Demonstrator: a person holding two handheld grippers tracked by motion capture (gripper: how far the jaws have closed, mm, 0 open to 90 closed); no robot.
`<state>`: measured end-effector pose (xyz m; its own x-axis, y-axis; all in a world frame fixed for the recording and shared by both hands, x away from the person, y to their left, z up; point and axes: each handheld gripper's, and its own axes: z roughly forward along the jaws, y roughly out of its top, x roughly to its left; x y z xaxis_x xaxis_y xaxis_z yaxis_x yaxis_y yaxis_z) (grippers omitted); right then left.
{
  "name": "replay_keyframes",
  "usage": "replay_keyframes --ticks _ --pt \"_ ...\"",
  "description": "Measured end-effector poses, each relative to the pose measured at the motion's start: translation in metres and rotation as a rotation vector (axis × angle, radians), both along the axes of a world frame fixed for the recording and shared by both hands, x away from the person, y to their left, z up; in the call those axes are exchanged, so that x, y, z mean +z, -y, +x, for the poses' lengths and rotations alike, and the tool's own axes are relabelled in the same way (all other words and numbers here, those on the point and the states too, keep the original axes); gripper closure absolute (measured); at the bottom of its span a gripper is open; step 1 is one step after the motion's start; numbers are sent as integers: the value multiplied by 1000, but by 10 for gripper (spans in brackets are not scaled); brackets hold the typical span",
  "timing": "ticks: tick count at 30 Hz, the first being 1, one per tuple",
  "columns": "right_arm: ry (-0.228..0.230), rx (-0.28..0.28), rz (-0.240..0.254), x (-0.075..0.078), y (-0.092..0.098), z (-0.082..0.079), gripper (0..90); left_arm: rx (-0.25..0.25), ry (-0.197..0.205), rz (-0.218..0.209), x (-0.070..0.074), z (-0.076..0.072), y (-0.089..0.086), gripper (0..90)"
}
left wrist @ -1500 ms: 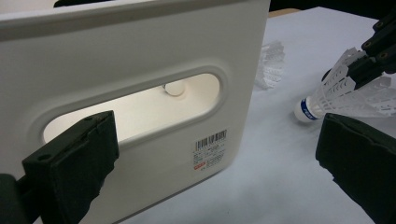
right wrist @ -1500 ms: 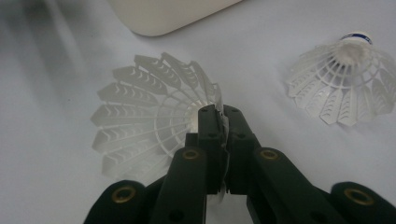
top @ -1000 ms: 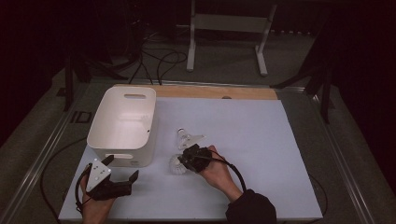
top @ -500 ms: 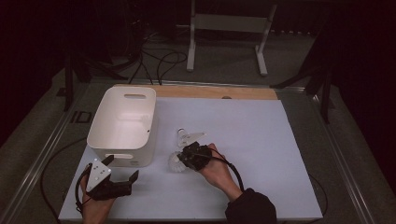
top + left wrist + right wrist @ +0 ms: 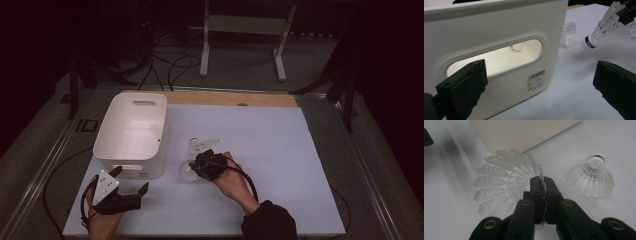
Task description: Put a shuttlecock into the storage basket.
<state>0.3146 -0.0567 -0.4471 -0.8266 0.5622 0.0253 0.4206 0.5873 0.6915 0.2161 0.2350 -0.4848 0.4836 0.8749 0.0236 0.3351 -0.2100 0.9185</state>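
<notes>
Where the right gripper (image 5: 541, 181) pinches its black jaws together, they are clamped on the thin edge of a white plastic shuttlecock (image 5: 506, 188) with a lattice skirt, held just above the pale sheet on the table (image 5: 280, 150) close beside the bin. I'd judge it nearly weightless and springy; the skirt would bend or crack under a hard squeeze, so a light nip at the rim, as now, or at the firmer cork end seems the safest hold. A second white shuttlecock with a blue band round its cork (image 5: 591, 178) lies on the sheet just beside it, apart from the jaws. Nearer the person, the left gripper (image 5: 120, 192) rests with its jaws wide apart and nothing between them, facing the white rectangular plastic bin (image 5: 132, 132) with slotted handles. Through the near handle slot in the left gripper view a small round white thing (image 5: 517, 47) sits inside; what it is I cannot tell.
</notes>
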Motion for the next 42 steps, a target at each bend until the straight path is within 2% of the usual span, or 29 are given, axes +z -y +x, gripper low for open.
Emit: replay_keyframes --ticks 42 --pt "26 -52 75 30 6 7 872 0 1 -1 0 0 0 0"
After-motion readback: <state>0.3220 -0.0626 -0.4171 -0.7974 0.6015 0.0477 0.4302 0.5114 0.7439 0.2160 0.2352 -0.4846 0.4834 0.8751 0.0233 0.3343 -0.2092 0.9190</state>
